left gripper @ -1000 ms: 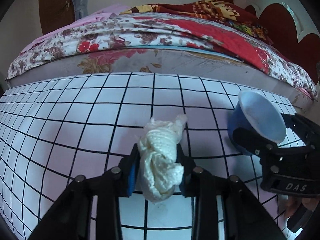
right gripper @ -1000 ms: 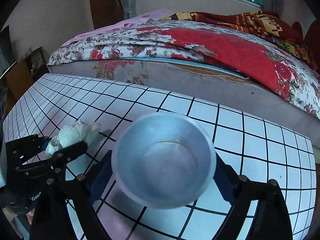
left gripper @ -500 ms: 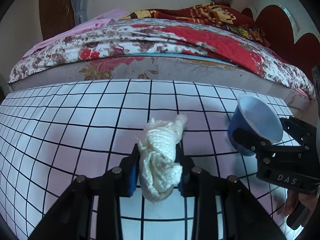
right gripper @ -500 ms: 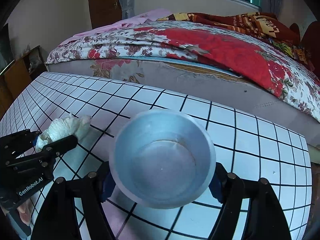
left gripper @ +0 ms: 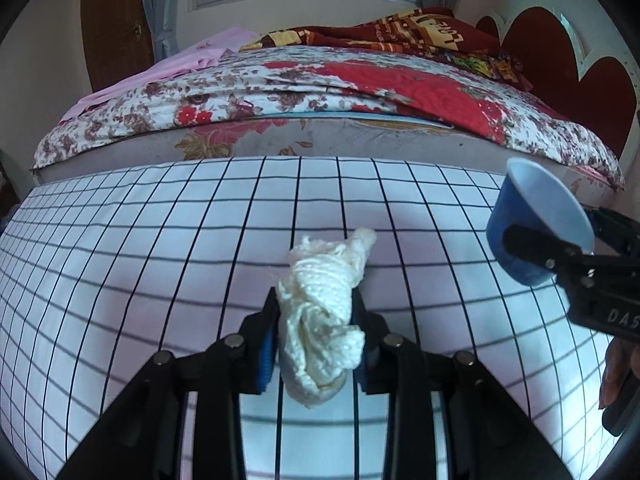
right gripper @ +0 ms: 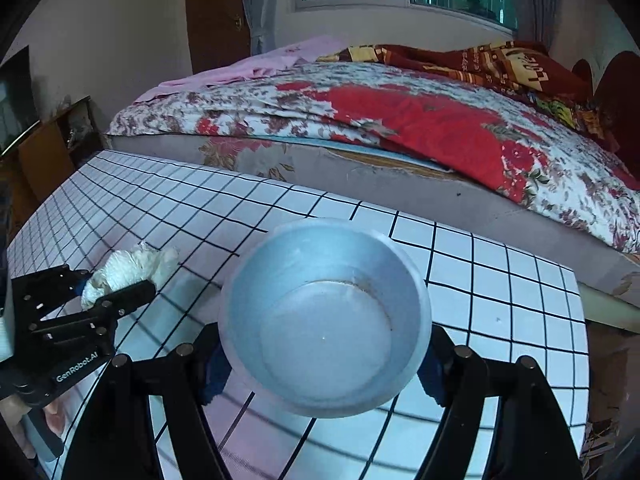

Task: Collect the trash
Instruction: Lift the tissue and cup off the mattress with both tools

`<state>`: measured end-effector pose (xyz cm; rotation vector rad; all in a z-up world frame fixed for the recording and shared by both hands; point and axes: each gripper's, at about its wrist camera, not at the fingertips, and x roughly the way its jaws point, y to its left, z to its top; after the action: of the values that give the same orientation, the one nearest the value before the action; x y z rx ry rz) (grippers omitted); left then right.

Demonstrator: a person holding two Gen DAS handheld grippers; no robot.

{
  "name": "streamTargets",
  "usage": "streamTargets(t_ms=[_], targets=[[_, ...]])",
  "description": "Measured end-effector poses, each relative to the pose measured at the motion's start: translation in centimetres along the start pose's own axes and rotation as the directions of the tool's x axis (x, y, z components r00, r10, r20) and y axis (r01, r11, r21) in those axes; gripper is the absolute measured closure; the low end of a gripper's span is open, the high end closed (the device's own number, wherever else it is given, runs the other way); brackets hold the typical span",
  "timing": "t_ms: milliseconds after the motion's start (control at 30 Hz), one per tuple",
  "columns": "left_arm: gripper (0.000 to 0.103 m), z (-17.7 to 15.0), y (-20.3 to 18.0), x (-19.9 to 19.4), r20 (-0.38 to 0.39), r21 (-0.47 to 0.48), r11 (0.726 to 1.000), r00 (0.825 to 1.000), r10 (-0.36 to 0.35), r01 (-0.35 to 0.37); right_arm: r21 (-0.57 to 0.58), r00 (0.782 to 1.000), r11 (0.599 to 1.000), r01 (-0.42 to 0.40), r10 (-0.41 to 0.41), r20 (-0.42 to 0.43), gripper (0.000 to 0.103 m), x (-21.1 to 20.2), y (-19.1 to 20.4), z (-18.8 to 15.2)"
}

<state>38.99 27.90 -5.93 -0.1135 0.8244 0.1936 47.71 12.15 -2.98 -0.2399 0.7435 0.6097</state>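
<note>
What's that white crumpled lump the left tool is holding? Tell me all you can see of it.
The white wad looks like a crumpled, twisted paper towel or tissue with a dimpled texture, cream-white. It stands roughly upright, clamped at its middle between the fingers of the left gripper, its twisted tip poking up and away and its bulkier end hanging below the pads. It is held clear above the grid-patterned cloth; only the fingers touch it.

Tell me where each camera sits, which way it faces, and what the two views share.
Left wrist: on the left tool, facing down over the grid tablecloth toward the bed; its fingers clamp a tissue wad.
Right wrist: on the right tool, same direction; its fingers hold a paper cup.
Shared: cloth, bed, wad, cup, each other's tool.
</note>
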Motion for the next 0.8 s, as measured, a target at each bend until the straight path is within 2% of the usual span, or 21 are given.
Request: streamTargets(t_ms=[400, 800], targets=[[0.071, -2.5, -0.9, -6.6, 0.078, 0.018, 1.000, 0.997, -0.002, 0.001, 0.003, 0.999, 1.000, 0.003, -0.003, 0.045, 0.027, -6.8, 1.4, -3.1], [0.071, -5.1, -3.9, -12.7, 0.125, 0.041, 0.998, 0.991, -0.053, 0.049, 0.020, 0.996, 1.000, 0.015, -0.017, 0.084, 0.027, -14.3, 1.3, -6.7]])
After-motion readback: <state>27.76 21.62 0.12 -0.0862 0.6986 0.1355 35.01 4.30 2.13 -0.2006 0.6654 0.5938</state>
